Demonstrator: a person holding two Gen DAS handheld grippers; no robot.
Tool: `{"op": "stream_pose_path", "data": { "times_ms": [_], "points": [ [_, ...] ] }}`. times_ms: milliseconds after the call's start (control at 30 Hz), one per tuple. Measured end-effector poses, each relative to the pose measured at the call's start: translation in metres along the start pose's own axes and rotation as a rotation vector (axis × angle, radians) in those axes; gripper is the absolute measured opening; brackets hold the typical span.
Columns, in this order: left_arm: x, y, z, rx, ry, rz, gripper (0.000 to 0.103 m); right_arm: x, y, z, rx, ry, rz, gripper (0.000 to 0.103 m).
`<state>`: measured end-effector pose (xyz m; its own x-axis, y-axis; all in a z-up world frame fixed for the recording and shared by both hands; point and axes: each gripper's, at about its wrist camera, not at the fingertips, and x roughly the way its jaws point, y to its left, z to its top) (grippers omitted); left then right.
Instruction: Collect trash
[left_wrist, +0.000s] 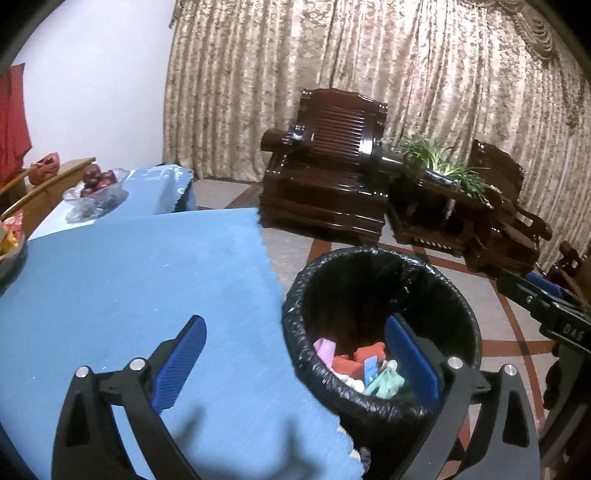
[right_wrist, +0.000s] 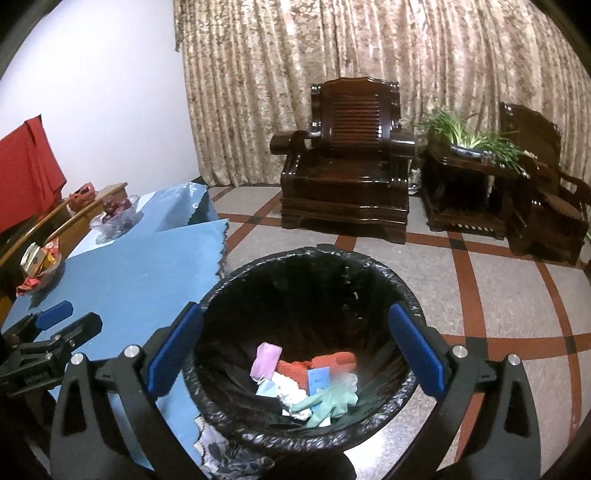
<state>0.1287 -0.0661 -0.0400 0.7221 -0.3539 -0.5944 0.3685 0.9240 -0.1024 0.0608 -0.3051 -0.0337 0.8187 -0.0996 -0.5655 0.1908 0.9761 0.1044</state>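
A blue-covered table (left_wrist: 129, 280) stands left of a black-lined trash bin (right_wrist: 310, 280) on the tiled floor. Your right gripper (right_wrist: 295, 350) hangs over the bin and your left gripper (left_wrist: 295, 365) over the table's edge, both spread wide and empty. The trash (right_wrist: 314, 384) lies in the bin's bottom.

left wrist: above table edge | right wrist: over bin (right_wrist: 306, 332) | shared: bin, probably armchair (right_wrist: 345, 155)

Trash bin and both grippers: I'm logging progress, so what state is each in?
Trash bin: upright, lined with a black bag, holding trash.
Trash: lying at the bin's bottom.
Left gripper: jaws open, empty.
Right gripper: jaws open, empty, above the bin.
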Motion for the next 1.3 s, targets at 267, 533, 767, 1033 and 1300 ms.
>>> {"op": "stream_pose_path", "data": {
  "times_ms": [267, 533, 767, 1033, 1300],
  "points": [
    [-0.029, 0.006, -0.001, -0.003, -0.029, 0.037, 0.097, -0.019, 0.022, 0.002, -0.037, -0.009, 0.027, 0.098],
    [-0.052, 0.004, 0.003, 0.011, -0.072, 0.079, 0.097, -0.040, 0.035, 0.007, -0.062, -0.039, 0.043, 0.098],
    [-0.069, 0.006, 0.006, -0.009, -0.099, 0.086, 0.097, -0.059, 0.044, 0.012, -0.083, -0.064, 0.060, 0.098],
    [-0.084, 0.008, 0.007, -0.019, -0.126, 0.104, 0.097, -0.075, 0.053, 0.015, -0.102, -0.090, 0.075, 0.098],
    [-0.093, 0.007, 0.008, -0.015, -0.143, 0.113, 0.097, -0.084, 0.054, 0.016, -0.106, -0.106, 0.082, 0.098]
  ]
}}
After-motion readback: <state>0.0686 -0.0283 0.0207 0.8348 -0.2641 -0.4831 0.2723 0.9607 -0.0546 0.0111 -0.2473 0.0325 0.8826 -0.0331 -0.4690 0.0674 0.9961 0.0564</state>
